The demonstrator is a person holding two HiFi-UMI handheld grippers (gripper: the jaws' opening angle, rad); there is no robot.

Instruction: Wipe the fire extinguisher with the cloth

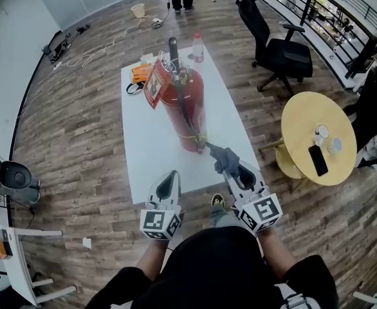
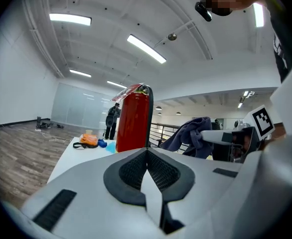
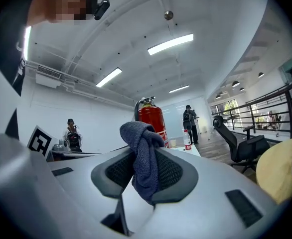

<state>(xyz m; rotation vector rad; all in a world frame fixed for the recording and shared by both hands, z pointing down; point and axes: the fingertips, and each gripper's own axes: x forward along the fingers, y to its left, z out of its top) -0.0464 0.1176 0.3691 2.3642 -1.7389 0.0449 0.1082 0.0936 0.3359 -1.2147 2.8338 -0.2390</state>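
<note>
fire extinguisher: upright on the white surface, straight ahead of both hands | right tongs: pinching the grey cloth, nearer, close by its base | left tongs: pressed together, empty | next, I'd guess: wipe runs up the red body

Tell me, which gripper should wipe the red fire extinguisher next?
Right. The right gripper is shut on the cloth, close to the fire extinguisher base. The left gripper is shut and empty.
</note>
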